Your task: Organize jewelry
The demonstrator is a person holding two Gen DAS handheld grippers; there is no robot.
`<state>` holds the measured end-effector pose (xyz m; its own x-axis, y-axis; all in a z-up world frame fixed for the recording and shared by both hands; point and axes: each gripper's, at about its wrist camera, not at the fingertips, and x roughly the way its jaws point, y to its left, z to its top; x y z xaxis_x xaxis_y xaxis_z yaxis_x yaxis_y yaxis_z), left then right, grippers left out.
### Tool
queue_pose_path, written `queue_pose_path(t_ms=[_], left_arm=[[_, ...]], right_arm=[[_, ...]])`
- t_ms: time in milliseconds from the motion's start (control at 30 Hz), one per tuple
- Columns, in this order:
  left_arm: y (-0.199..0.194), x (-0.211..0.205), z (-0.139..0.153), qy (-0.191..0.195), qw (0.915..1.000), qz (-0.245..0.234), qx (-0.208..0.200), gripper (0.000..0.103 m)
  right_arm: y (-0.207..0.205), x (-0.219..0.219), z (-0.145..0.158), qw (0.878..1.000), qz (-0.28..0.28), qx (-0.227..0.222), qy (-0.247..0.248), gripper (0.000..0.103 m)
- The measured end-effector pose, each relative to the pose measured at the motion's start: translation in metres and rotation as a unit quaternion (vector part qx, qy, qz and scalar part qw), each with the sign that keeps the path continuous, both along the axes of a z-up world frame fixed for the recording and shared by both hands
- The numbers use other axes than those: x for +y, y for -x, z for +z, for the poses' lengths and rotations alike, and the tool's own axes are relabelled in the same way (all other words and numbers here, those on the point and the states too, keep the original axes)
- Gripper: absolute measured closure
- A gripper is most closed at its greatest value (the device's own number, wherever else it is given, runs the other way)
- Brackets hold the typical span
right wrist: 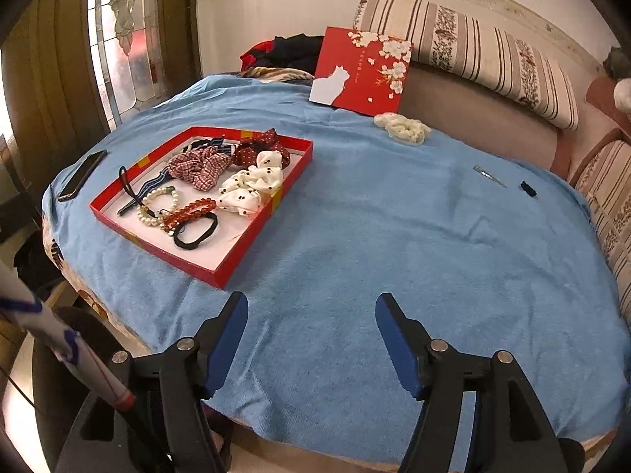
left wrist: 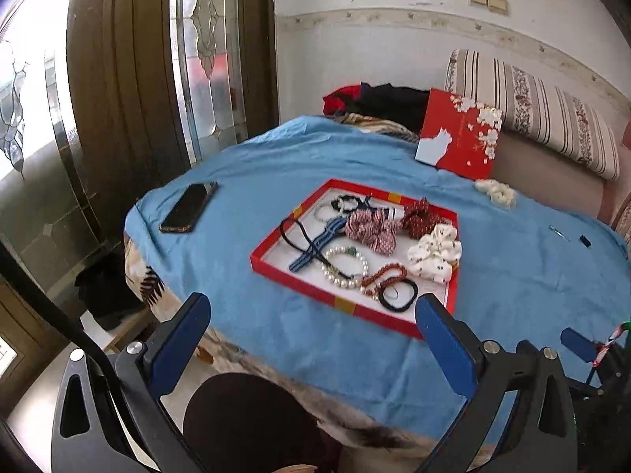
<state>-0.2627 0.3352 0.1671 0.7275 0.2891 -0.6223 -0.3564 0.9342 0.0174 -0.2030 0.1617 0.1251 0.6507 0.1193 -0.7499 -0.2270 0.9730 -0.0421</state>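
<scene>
A phone [right wrist: 82, 175] lies at the far left of the blue cloth [right wrist: 394, 236], just left of the red tray [right wrist: 221, 272]. Inside the tray, from the left: a black hair tie [left wrist: 294, 232] crossing a striped band [left wrist: 315, 248], then a pearl bracelet [right wrist: 157, 207] and a red bead bracelet [right wrist: 193, 209] touching one another, with a black elastic [right wrist: 196, 232] at the near edge. Farther in sit a pink checked scrunchie [right wrist: 199, 169], a dark red scrunchie [right wrist: 258, 149] and a white spotted scrunchie [right wrist: 252, 187] against the right wall.

The left gripper [left wrist: 313, 317] hovers over the near edge of the table before the tray, fingers spread wide and holding nothing.

Right of the tray, at the far side, the red lid [right wrist: 361, 71] leans upright against the sofa [right wrist: 473, 130], with a cream scrunchie [right wrist: 402, 128] on the cloth beside it. Farther right lie a silver clip [right wrist: 489, 175] and a small black clip [right wrist: 527, 189], near each other.

The right gripper [right wrist: 311, 319] hangs above bare cloth at the near edge, right of the tray, fingers wide apart and empty.
</scene>
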Motion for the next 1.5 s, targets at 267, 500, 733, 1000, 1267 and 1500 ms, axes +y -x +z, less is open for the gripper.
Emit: queue_pose_path(t_ms=[267,500,733,1000,1267,1500], left_arm=[[-0.004,-0.007,-0.016,0.014,0.9995,-0.007,0.026,0.0],[-0.014,-0.012,-0.033,0.005,0.9984,-0.014,0.054,0.0],[-0.02,-0.011,-0.045,0.003,0.9975,-0.007,0.07,0.0],[-0.026,-0.004,-0.054,0.006,0.9967,0.003,0.081,0.0],[-0.033,0.006,-0.063,0.016,0.9956,0.005,0.092,0.0],[-0.037,0.012,-0.068,0.025,0.9946,0.009,0.1,0.0]], right_arm=[[0.006,0.004,0.001,1.0,0.001,-0.005,0.007,0.028],[0.003,0.007,-0.007,1.0,0.004,0.007,0.008,0.028],[-0.001,0.011,-0.015,1.0,0.009,0.018,0.013,0.028],[-0.008,0.016,-0.024,0.999,0.014,0.029,0.017,0.027],[-0.012,0.025,-0.03,0.999,0.026,0.036,0.025,0.027],[-0.015,0.033,-0.031,0.998,0.033,0.038,0.032,0.027]])
